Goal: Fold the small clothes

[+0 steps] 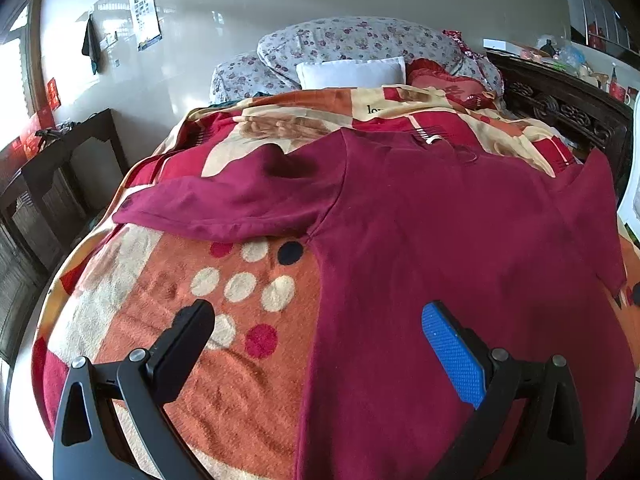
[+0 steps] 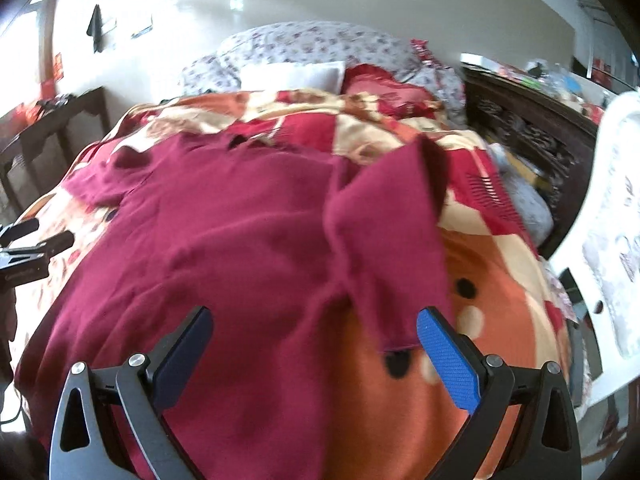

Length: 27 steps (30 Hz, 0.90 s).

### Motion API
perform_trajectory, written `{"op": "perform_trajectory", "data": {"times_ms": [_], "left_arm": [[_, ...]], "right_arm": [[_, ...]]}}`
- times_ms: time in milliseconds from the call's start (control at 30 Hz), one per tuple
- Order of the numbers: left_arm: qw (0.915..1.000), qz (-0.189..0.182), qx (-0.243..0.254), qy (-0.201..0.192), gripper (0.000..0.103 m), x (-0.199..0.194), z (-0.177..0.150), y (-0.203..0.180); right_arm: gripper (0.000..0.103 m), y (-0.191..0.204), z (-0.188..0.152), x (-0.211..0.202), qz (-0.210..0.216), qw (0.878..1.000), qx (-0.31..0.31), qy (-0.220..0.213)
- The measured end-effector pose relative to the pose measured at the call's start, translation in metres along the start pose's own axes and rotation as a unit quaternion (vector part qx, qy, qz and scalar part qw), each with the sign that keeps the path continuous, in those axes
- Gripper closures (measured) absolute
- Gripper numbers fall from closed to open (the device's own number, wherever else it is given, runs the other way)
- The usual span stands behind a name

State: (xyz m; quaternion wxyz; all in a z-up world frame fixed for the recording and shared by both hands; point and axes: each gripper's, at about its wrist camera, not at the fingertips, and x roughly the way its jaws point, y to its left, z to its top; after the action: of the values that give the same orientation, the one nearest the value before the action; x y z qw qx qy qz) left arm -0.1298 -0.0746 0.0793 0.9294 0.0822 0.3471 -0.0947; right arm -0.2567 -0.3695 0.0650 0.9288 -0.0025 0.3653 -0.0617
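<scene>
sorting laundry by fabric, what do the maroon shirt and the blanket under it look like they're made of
Maroon shirt: looks like soft matte cotton-type knit; it drapes limp, with stitched sleeve hems and no sheen. Blanket: seems a plush fleece, probably synthetic; its printed surface looks fuzzy and napped. Neither fibre can be confirmed by sight.

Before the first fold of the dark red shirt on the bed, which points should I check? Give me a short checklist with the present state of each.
1. Left claw open and empty: ok.
2. Right claw open and empty: ok.
3. Dark red shirt body lies flat on the blanket: ok.
4. Left sleeve spread out flat: ok.
5. Right sleeve flat: not ok, it lies bunched and partly raised.
6. Bottom hem straight: cannot tell, it is out of view.
</scene>
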Motion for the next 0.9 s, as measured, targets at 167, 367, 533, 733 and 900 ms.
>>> {"op": "perform_trajectory", "data": {"times_ms": [167,367,533,733,900], "left_arm": [[0.9999,0.003,-0.011,0.003,0.0,0.005,0.0,0.007],[0.9999,0.004,-0.014,0.009,0.0,0.012,-0.001,0.007],[0.9998,0.002,-0.018,0.013,0.0,0.016,0.0,0.005],[0.9997,-0.003,-0.017,0.016,0.0,0.021,0.002,0.0],[0.9995,-0.011,-0.02,0.021,0.0,0.026,0.004,-0.002]], "right_arm": [[0.0,0.022,0.001,0.012,0.022,1.0,-0.007,0.005],[0.0,0.044,0.007,0.027,0.027,1.0,-0.01,0.01],[0.0,0.05,0.014,0.034,0.026,1.0,0.006,0.009],[0.0,0.05,0.019,0.042,0.018,0.999,0.025,0.014],[0.0,0.047,0.027,0.046,0.011,0.998,0.057,0.011]]}}
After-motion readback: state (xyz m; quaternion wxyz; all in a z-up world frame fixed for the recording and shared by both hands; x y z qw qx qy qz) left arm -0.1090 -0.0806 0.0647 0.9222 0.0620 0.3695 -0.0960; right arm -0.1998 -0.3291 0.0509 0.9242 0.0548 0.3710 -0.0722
